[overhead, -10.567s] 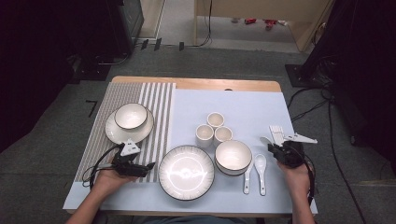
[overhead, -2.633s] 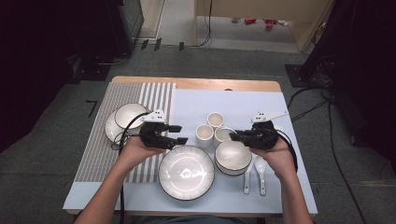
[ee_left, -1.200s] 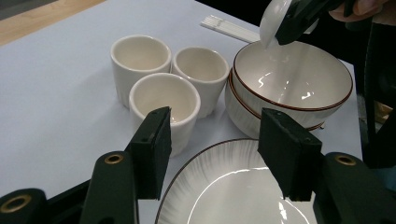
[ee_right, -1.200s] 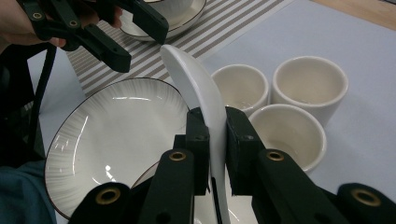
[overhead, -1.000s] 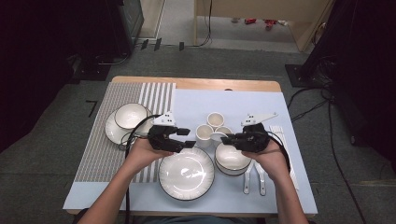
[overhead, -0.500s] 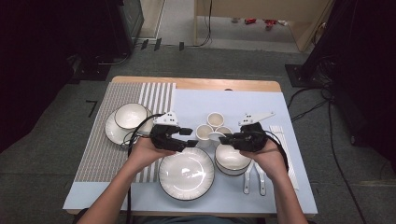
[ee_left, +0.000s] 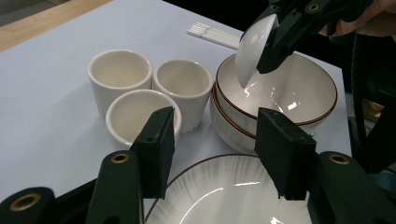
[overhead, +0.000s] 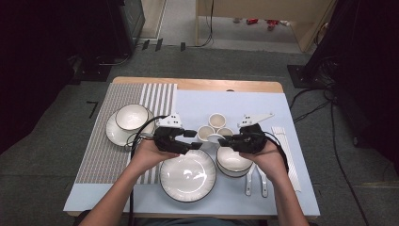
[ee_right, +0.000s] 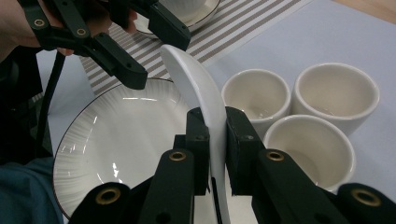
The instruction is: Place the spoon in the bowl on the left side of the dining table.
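**A:** ok so biggest first: the counter [overhead: 197, 84] has a bare wood strip along the far edge, and the pale blue mat [overhead: 244, 101] covers most of the rest. A striped mat [overhead: 101, 155] lies on the left side. The far half of the blue mat is open room, nothing on it.

**B:** and the dishes?

**A:** ribbed plate [overhead: 187, 175] sits near the front edge, between the two hands. Just right of it are two stacked bowls [overhead: 231, 161] with a dark rim line. Far left there's another bowl on a saucer [overhead: 130, 123] on the striped mat, well apart from the rest. Three small cups [ee_left: 152, 91] cluster just behind the plate, touching or nearly so (can't tell which).

**B:** the claws?

**A:** right claw [ee_right: 212, 135] is clamped tight on a white spoon [ee_right: 196, 88], pads pressing both sides, spoon standing on edge. It's held in the air over the gap between plate, cups and bowls, bowl end toward the left claw [ee_left: 212, 140]. That one is half apart with nothing between its pads, hovering low over the plate's far rim. The spoon's tip is near it but not in it.

**B:** anything on the right edge?

**A:** two more spoons [overhead: 255, 178] lying by the bowls, and a pack of chopsticks [overhead: 285, 155] near the mat's right edge. Tight there.
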Demonstrator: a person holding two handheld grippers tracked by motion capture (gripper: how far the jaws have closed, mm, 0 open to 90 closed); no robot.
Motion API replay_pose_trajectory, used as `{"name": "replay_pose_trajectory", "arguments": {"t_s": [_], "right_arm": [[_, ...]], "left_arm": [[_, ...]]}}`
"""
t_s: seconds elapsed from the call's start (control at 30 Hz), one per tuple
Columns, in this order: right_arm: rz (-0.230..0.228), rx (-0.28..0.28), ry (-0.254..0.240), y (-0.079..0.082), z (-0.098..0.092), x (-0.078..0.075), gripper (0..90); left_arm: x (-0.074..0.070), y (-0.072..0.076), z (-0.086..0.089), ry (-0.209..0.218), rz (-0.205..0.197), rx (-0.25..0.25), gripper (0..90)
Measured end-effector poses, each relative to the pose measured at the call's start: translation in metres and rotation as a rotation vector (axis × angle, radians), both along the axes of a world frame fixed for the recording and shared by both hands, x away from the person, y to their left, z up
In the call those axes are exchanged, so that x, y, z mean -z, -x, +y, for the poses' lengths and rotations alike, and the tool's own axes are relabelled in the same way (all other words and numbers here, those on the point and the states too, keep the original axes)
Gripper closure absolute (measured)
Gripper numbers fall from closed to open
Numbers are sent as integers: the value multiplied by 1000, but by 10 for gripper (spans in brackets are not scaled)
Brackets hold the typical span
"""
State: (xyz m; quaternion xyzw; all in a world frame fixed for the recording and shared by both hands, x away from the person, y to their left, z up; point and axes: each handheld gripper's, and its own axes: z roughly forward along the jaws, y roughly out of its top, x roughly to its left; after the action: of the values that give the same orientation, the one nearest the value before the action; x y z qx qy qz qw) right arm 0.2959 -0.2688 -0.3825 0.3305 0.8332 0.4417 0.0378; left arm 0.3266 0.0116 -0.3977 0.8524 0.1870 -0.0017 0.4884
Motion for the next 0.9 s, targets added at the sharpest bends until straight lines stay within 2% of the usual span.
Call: {"name": "replay_pose_trajectory", "arguments": {"t_s": [0.23,0.9], "right_arm": [[-2,-11,-2,1,4,0,814],[0,-43,-1,2,13,1,814]], "left_arm": [[-1,3,-2,11,-18,14,523],[-1,6,-5,30,-12,36,577]]}}
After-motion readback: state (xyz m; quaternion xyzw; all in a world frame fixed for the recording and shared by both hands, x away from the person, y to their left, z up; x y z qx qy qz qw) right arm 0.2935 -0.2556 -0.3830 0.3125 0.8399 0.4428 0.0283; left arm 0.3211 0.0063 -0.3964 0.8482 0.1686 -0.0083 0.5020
